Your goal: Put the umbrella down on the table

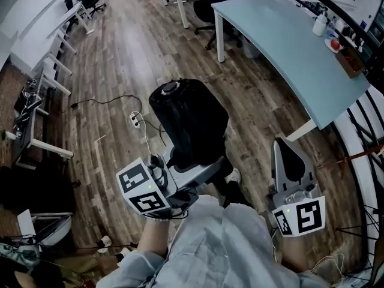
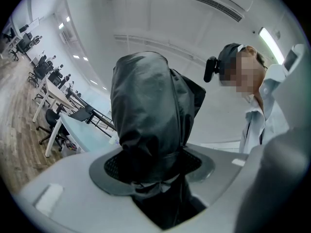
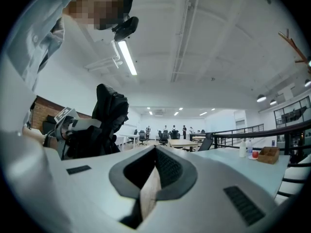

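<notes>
Left claw (image 1: 201, 161) clamps the folded black umbrella (image 1: 189, 116) upright above the floor (image 1: 120, 59), likely for easy carrying to the pale table (image 1: 288, 47), well apart ahead; right claw (image 1: 289, 155) is closed on nothing

You have bright, even light from ceiling strips (image 3: 127, 57); soft glare on the floor (image 1: 129, 53). Fisheye bending, black corners in every view. Close up, the umbrella (image 2: 148, 110) reads slightly soft, near-black.

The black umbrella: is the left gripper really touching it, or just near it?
Touching. In the left gripper view the folded umbrella sits wedged between the jaws of the left gripper, its dark fabric pressed against both pads.
</notes>
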`<action>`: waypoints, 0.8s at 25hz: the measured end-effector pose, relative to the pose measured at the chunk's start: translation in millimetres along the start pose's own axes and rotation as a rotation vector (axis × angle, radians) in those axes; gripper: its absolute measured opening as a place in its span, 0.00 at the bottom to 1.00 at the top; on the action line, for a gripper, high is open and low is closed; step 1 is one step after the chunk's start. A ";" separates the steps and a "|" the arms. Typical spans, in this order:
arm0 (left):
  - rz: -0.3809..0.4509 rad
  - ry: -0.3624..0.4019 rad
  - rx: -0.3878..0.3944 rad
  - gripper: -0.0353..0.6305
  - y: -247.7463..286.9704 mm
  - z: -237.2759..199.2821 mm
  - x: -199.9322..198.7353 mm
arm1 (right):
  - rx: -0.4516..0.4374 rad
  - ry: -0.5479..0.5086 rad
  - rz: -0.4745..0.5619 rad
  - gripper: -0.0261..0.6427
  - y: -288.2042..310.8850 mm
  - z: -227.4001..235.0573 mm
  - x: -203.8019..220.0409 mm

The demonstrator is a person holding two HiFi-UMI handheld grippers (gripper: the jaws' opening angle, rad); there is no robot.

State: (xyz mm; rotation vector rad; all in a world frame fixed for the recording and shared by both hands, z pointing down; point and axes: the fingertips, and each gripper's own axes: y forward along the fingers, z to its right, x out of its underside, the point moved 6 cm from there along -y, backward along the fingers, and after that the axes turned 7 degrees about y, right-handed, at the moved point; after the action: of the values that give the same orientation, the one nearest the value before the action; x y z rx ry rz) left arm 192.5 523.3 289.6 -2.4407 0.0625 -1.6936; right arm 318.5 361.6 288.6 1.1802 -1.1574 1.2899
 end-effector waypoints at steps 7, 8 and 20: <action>0.008 0.013 -0.039 0.44 40.4 -34.4 -9.7 | -0.051 0.018 -0.003 0.03 45.0 49.0 2.2; 0.008 0.014 -0.045 0.44 49.4 -40.9 -11.2 | -0.060 0.020 -0.001 0.03 53.6 58.8 1.5; 0.052 0.030 -0.105 0.44 139.3 -119.7 -42.9 | -0.145 0.022 -0.004 0.03 153.6 157.7 -14.4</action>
State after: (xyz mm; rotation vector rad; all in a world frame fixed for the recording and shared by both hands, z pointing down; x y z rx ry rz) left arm 74.3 377.9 267.8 -2.4641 0.2219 -1.7467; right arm 172.1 196.6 281.1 1.0593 -1.2105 1.1925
